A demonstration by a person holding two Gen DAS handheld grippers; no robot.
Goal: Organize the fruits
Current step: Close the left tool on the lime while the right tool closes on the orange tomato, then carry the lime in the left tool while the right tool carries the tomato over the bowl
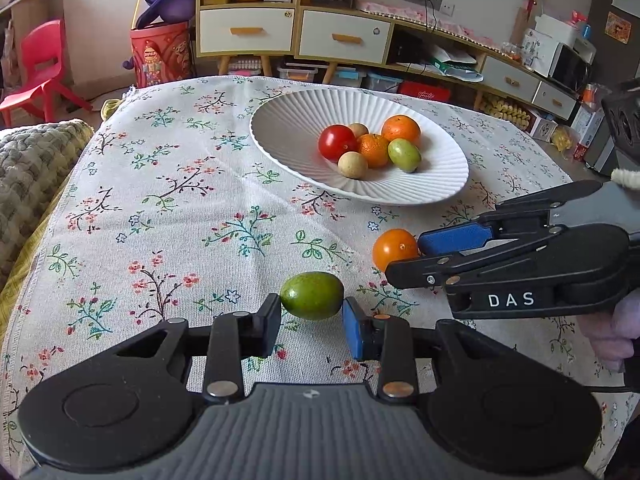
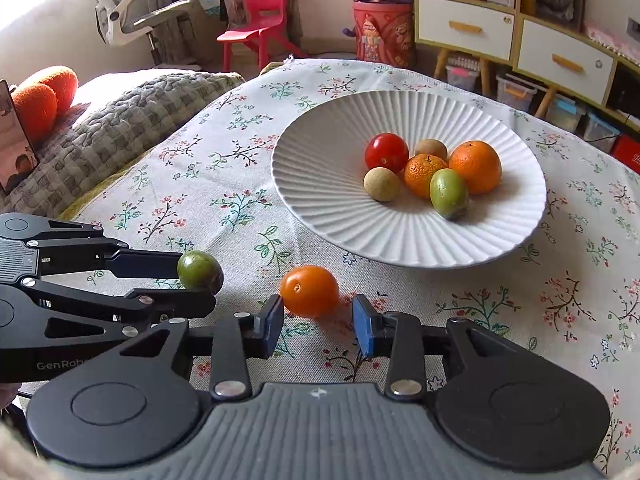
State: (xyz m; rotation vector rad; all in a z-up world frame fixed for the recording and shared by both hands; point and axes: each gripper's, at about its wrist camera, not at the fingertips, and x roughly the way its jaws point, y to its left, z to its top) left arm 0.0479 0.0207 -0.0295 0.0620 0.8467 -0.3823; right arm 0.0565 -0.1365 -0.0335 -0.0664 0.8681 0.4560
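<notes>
A green fruit (image 1: 312,295) lies on the floral tablecloth between the fingertips of my left gripper (image 1: 311,318); the jaws touch or nearly touch its sides. It also shows in the right wrist view (image 2: 200,271). An orange fruit (image 2: 309,290) lies on the cloth between the open fingers of my right gripper (image 2: 319,322), with gaps on both sides. It also shows in the left wrist view (image 1: 395,249). A white ribbed plate (image 1: 280,120) behind holds a red tomato (image 1: 337,142), two oranges, a green fruit and two tan fruits.
The floral tablecloth (image 1: 180,220) covers the table. A grey knitted blanket (image 2: 120,120) lies at the left edge. Cabinets with drawers (image 1: 244,28), a red bin (image 1: 160,56) and a red chair (image 1: 40,68) stand beyond the table.
</notes>
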